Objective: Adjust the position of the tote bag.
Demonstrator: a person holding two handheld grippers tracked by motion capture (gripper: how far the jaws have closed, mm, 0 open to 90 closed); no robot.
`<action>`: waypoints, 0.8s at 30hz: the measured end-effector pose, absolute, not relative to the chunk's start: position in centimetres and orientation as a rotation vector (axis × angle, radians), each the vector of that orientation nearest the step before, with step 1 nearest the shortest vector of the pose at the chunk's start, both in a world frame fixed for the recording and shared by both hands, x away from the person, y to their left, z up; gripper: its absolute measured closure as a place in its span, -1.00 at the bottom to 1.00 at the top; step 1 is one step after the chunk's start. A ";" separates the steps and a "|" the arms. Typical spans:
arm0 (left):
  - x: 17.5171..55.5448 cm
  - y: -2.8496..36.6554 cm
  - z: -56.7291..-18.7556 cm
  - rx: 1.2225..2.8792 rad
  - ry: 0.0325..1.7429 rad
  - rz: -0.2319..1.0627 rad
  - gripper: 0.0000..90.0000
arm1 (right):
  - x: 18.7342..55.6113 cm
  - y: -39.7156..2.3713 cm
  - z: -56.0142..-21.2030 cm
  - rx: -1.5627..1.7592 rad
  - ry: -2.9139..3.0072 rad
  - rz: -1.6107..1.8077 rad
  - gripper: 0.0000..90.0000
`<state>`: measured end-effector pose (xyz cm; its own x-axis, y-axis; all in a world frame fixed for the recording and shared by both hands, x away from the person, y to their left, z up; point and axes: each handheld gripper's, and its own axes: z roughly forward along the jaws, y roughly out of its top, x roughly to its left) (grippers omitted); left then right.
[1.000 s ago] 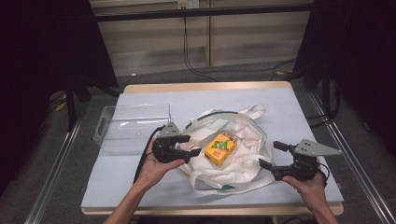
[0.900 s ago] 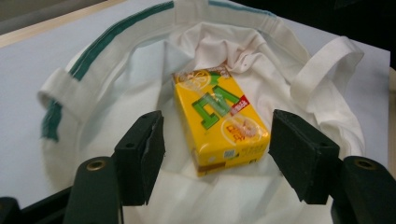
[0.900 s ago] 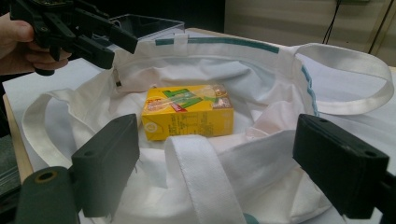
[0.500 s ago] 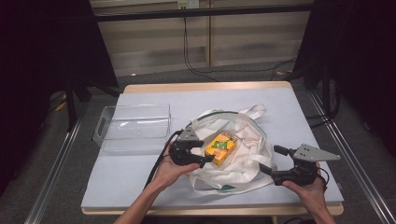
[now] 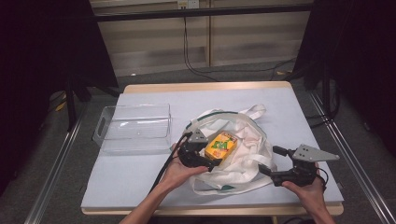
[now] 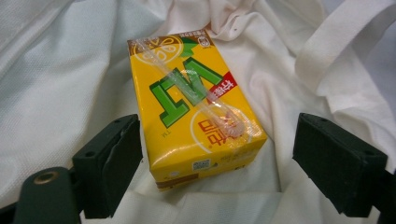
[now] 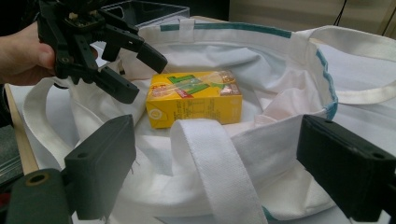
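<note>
A yellow juice carton (image 5: 221, 144) (image 6: 191, 107) (image 7: 196, 95) lies flat on a white cloth tote bag (image 5: 247, 140) (image 6: 56, 70) (image 7: 289, 70) in the middle of the table. My left gripper (image 5: 208, 151) (image 6: 217, 163) (image 7: 135, 70) reaches in from the carton's left. Its jaws have just been opening and stand open, one on each side of the carton's near end, with gaps to it. At the bag's right edge my right gripper (image 5: 271, 161) (image 7: 224, 172) is open, with a white bag strap (image 7: 219, 163) lying loose between its jaws.
A clear plastic bin (image 5: 133, 126) stands left of the bag, close behind the left hand. The bag's handles (image 5: 252, 111) spread toward the far side. The table's front edge (image 5: 187, 210) runs just under both wrists.
The left gripper has moved right and down onto the bag, up to the carton, and its jaws now straddle the carton. The right gripper has stayed put.
</note>
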<state>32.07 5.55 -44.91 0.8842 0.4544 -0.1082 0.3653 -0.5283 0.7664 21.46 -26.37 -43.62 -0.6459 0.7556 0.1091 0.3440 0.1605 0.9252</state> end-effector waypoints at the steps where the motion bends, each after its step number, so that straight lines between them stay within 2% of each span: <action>1: 32.1 5.4 -44.9 2.185 0.589 0.126 -0.68 | 21.5 -26.4 -43.6 1.046 2.065 1.482 -0.74; 10: 32.3 4.3 -45.8 2.233 0.606 0.160 -0.73 | 21.7 -26.1 -43.7 1.036 2.085 1.475 -0.74; 21: 32.5 3.7 -46.5 2.261 0.633 0.201 -0.68 | 21.7 -26.1 -43.8 1.031 2.096 1.467 -0.73; 24: 32.6 3.7 -46.4 2.256 0.641 0.195 -0.48 | 21.7 -26.0 -43.8 1.028 2.098 1.474 -0.72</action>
